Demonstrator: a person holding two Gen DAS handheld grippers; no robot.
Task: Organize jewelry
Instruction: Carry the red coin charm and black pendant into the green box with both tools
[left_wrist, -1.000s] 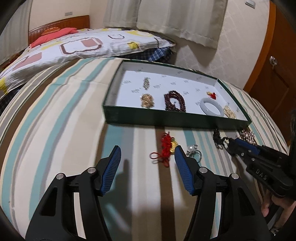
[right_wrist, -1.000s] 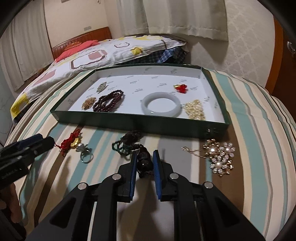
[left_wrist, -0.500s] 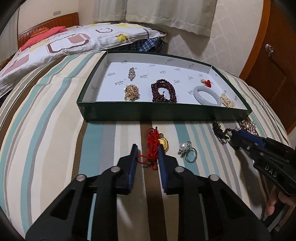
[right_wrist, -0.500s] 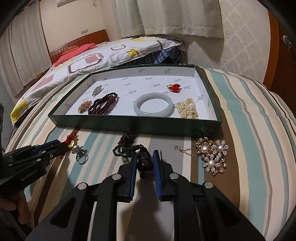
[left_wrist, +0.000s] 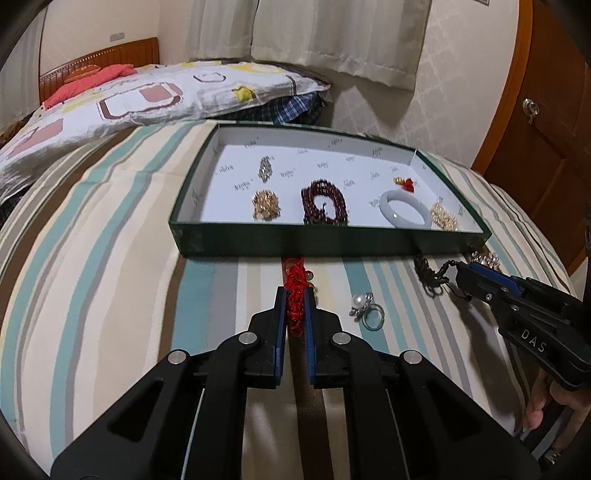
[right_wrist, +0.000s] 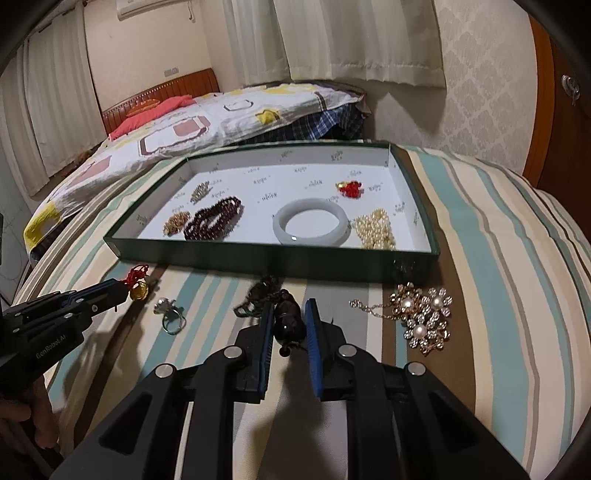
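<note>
The dark beaded piece with a carved dark pendant (right_wrist: 286, 323) is partly hidden between the right gripper (right_wrist: 289, 325)'s blue pads, and its greenish cord is blurred against the striped bedcover (right_wrist: 491, 266). The shallow dark green box with a white floor (right_wrist: 273, 256) holds a small silvery brooch (right_wrist: 199, 192), a gold cluster (right_wrist: 176, 223), a coil of dark red beads (right_wrist: 214, 223), a pale jade bangle (right_wrist: 311, 226), a heap of cream pearls (right_wrist: 375, 232) and a small red charm (right_wrist: 350, 189). In front of the box, the left gripper (left_wrist: 295, 306) is clenched on the red knotted cord ornament (left_wrist: 294, 291). The right gripper clasps the dark pendant, also just in front of the box. Between them lies a pearl ring (left_wrist: 367, 310); to the box's right front corner lies a gold flower brooch with pearls (right_wrist: 421, 317).
</note>
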